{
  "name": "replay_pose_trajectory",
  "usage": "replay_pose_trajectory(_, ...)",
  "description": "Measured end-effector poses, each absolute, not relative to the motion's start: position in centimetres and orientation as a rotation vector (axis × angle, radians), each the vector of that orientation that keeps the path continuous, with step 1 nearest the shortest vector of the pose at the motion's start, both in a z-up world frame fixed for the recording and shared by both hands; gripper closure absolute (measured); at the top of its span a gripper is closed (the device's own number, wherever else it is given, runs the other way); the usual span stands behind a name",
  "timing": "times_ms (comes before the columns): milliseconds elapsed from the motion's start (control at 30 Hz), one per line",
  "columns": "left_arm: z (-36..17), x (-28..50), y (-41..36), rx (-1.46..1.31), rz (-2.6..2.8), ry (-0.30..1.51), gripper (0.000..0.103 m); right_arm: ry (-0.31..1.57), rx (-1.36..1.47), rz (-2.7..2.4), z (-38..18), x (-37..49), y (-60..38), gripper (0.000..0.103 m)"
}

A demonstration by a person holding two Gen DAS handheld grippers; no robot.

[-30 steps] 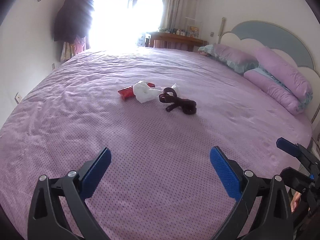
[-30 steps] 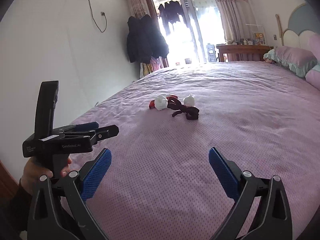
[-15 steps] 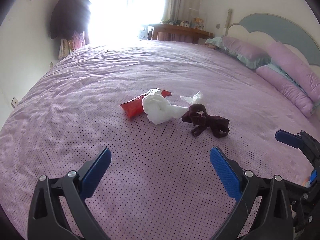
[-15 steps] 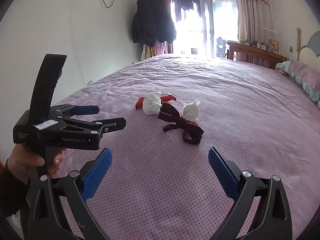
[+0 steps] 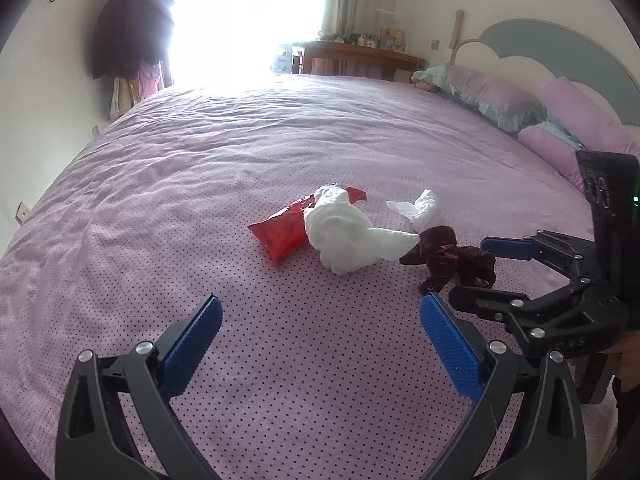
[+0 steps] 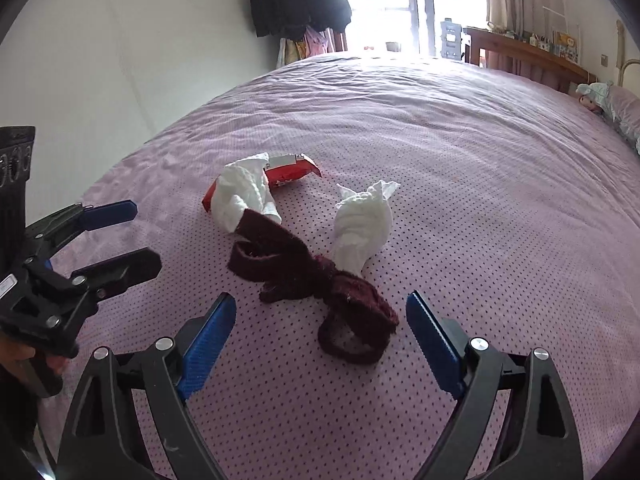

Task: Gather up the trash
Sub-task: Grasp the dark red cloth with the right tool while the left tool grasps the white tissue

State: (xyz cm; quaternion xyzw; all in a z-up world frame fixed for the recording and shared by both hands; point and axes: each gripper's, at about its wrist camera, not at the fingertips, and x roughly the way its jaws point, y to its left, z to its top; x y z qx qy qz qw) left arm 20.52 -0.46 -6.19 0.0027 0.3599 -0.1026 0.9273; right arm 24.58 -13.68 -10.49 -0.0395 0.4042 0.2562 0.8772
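Observation:
A small pile of litter lies mid-bed: a red wrapper (image 5: 280, 232) (image 6: 292, 174), a crumpled white tissue (image 5: 344, 236) (image 6: 244, 196) on top of it, a second twisted tissue (image 5: 424, 210) (image 6: 362, 228), and a dark maroon cloth strip (image 5: 452, 256) (image 6: 280, 264). My right gripper (image 6: 320, 300) (image 5: 480, 270) reaches over the strip's near looped end. Its jaws are closing with the loop between them, and the pads are clear of it. My left gripper (image 5: 320, 304) (image 6: 140, 236) is open and holds nothing, a short way in front of the wrapper and tissue.
Everything rests on a purple dotted bedspread (image 5: 200, 168). Pillows (image 5: 496, 100) and a blue headboard (image 5: 560, 44) are at the right. A wooden desk (image 5: 360, 60), a bright window and dark coats (image 5: 128, 28) hanging on the wall lie beyond the bed.
Both grippers have moved in toward the pile, which now looks larger. The right one came down over the maroon strip and its jaws have narrowed a little.

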Motion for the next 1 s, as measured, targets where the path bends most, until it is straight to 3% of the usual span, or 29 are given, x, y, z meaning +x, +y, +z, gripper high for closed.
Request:
replay_pose_trajectory(33,-6.2,20.6,-0.4,0.003,-0.214,0.74,0.004,0.862,-0.093,0.531,-10.8,25.0,-13.4,0.025)
replay_pose_trajectory(100,-6.4,20.9,-0.4,-0.004,-0.23,0.753,0.004,0.916,-0.115,0.521,-11.5,25.6,-13.1,0.045)
replay_pose_trajectory(133,-6.5,21.1,-0.4,-0.002,-0.224,0.756,0.004,0.919,-0.107,0.519,-11.6,25.6,-13.3,0.046)
replay_pose_trajectory(167,-6.6,21.2,-0.4,0.001,-0.222,0.757,0.004,0.915,-0.093,0.523,-11.5,25.4,-13.5,0.054)
replay_pose_trajectory(233,-6.8,21.5,-0.6,0.006,-0.221,0.763,0.004,0.913,-0.056,0.554,-11.1,24.9,-14.3,0.082)
replay_pose_trajectory(267,-6.9,21.7,-0.7,0.004,-0.221,0.766,0.004,0.904,-0.031,0.565,-10.9,24.5,-14.7,0.085)
replay_pose_trajectory(1000,-7.7,28.6,-4.0,-0.03,-0.221,0.795,0.005,0.815,0.097,0.634,-9.1,20.1,-19.9,0.085)
